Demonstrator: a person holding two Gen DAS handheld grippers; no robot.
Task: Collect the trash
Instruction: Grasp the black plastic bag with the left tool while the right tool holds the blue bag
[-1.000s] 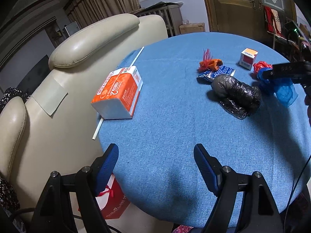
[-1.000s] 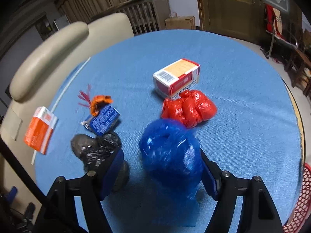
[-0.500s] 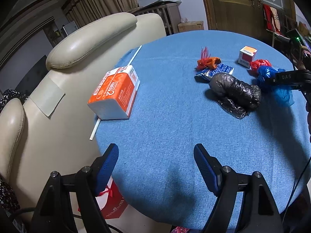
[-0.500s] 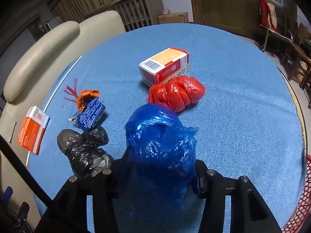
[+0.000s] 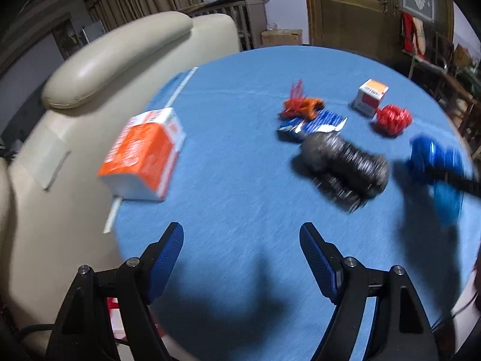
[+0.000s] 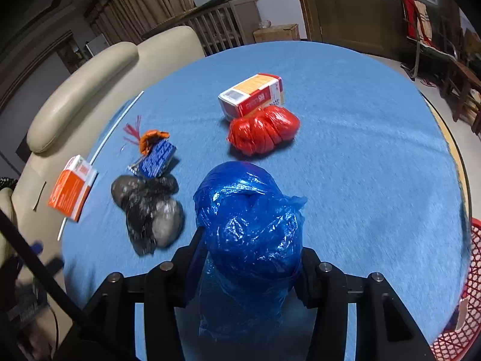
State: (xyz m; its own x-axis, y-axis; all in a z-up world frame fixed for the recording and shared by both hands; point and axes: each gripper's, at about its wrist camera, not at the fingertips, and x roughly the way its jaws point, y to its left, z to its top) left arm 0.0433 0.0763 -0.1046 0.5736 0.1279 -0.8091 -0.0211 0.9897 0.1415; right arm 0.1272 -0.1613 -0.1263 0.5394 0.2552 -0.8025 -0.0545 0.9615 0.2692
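Observation:
My right gripper (image 6: 249,255) is shut on a knotted blue plastic bag (image 6: 249,225) and holds it just above the blue tablecloth (image 6: 360,156); the bag also shows in the left wrist view (image 5: 436,156). On the cloth lie a red bag (image 6: 264,131), a black bag (image 6: 150,207), a red-and-white box (image 6: 252,96), a blue wrapper (image 6: 157,158) with an orange scrap (image 6: 151,137), and an orange carton (image 6: 72,188). My left gripper (image 5: 240,249) is open and empty over the near table edge, the black bag (image 5: 345,165) ahead of it.
A cream leather armchair (image 5: 90,90) stands against the table's left side. A thin white stick (image 6: 117,123) lies along that edge. A red mesh basket (image 6: 463,294) sits below the table's right rim. A wooden door and furniture are behind.
My right gripper closed on the blue bag and lifted it back slightly. My left gripper moved a little forward and right over the table.

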